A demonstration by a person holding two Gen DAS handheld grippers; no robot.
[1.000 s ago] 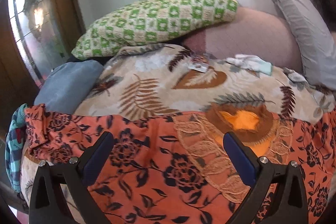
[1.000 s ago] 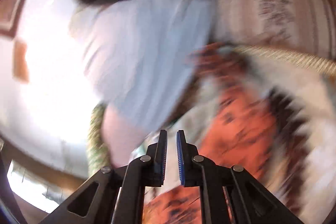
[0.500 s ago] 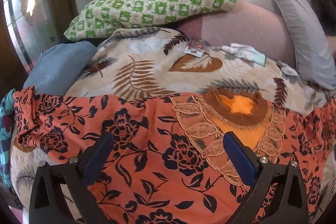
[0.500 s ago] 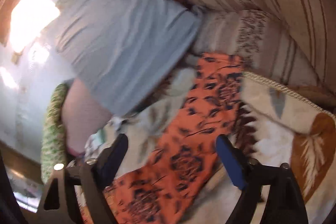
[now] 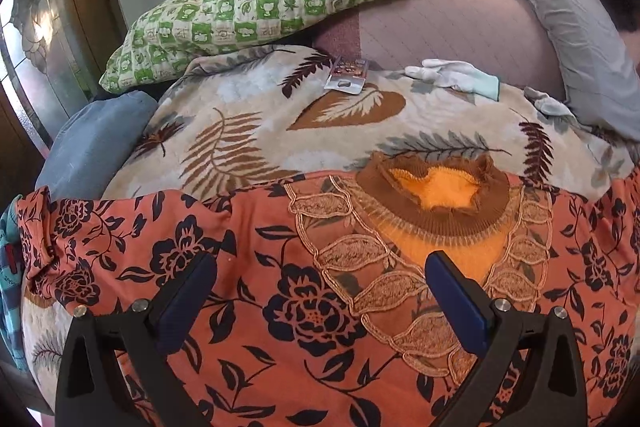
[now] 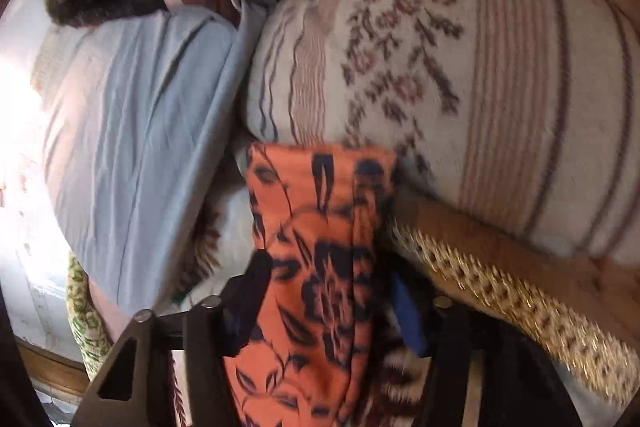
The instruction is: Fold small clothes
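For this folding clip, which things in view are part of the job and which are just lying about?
Part of the job:
- orange floral top, spread on the leaf-print blanket
- its sleeve, between the closing right gripper jaws
- left gripper, open over it

Lying about:
- green checked pillow
- white glove
- blister pack
- grey pillow

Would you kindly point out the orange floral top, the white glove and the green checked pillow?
orange floral top (image 5: 312,311), left wrist view, dark flower on its front.
white glove (image 5: 452,73), left wrist view, its palm.
green checked pillow (image 5: 264,7), left wrist view, its middle.
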